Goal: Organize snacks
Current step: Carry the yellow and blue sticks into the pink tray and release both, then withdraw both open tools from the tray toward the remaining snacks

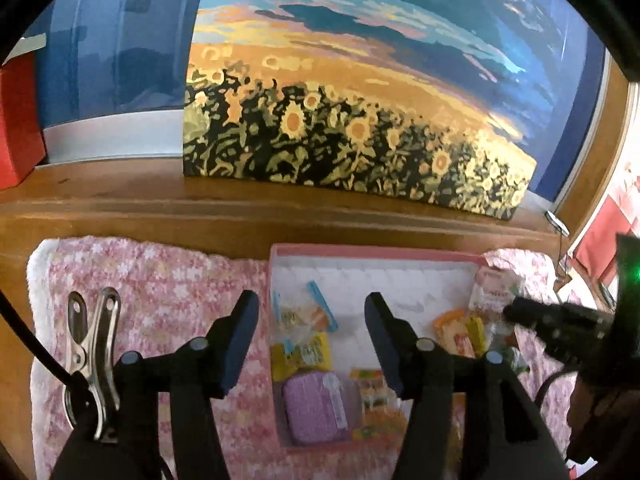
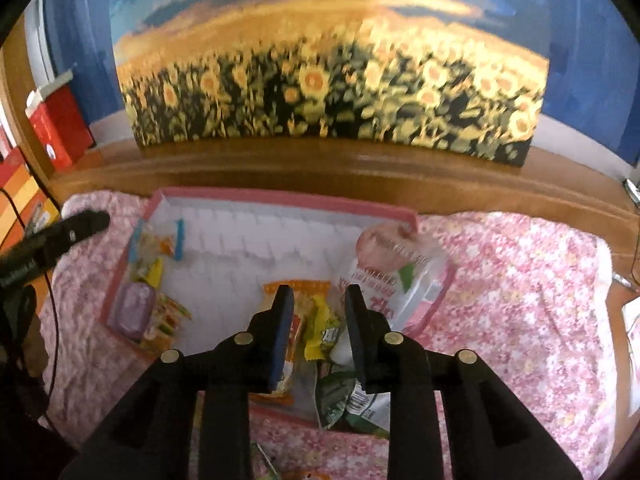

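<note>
Left gripper (image 1: 312, 332) wide apart, nothing between the fingers, hovering over the pink tray (image 1: 376, 250). Right gripper (image 2: 318, 316) narrow gap, no grip, above the yellow snack packet (image 2: 320, 330) at the tray's 5 o'clock corner. Purple case (image 1: 314, 408) at 7 o'clock corner. Tray sits on floral cloth (image 1: 160, 280).

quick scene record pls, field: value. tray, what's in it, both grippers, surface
tray: pink-rimmed tray, white inside, on the floral cloth
tray left side: purple tin, small wrapped snacks
tray right side: peach-print pouch, orange packet, yellow-green candy
left gripper: open, nothing between its jaws
right gripper: open, over the right-side snacks, pads not pressing any
backdrop: sunflower painting on a wooden ledge
</note>
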A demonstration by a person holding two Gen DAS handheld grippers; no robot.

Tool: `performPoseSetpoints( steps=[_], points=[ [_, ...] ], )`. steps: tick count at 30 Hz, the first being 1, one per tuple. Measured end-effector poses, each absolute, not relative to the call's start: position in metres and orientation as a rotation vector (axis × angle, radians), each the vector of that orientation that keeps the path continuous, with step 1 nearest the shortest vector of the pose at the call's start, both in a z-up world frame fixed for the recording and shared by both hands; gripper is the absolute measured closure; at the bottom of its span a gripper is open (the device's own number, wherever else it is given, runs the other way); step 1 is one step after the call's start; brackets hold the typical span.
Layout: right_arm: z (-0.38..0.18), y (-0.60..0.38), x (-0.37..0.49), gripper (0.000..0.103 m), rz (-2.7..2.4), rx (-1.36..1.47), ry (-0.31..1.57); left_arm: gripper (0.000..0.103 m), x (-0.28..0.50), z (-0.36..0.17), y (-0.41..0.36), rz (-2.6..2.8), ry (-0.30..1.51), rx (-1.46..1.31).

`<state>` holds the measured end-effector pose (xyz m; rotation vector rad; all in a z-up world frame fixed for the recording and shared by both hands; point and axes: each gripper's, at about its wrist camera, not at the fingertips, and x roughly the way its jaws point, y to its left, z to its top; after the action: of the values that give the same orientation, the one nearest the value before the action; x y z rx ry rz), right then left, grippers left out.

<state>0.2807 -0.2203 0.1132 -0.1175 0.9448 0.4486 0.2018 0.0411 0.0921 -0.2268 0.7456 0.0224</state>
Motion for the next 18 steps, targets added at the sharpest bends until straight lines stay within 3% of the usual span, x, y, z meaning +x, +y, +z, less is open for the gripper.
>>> performPoseSetpoints(
  steps=[5,18],
  points=[
    [0.144,-0.24,0.262,0.075,0.456,-0.03,0.827,0.045,0.176,0.096,0.037,0.041,0.768,-0.204],
    [0.172,-0.247,0.204,0.075,0.528,-0.051,0.768,0.045,0.127,0.106,0.024,0.022,0.77,-0.244]
  ],
)
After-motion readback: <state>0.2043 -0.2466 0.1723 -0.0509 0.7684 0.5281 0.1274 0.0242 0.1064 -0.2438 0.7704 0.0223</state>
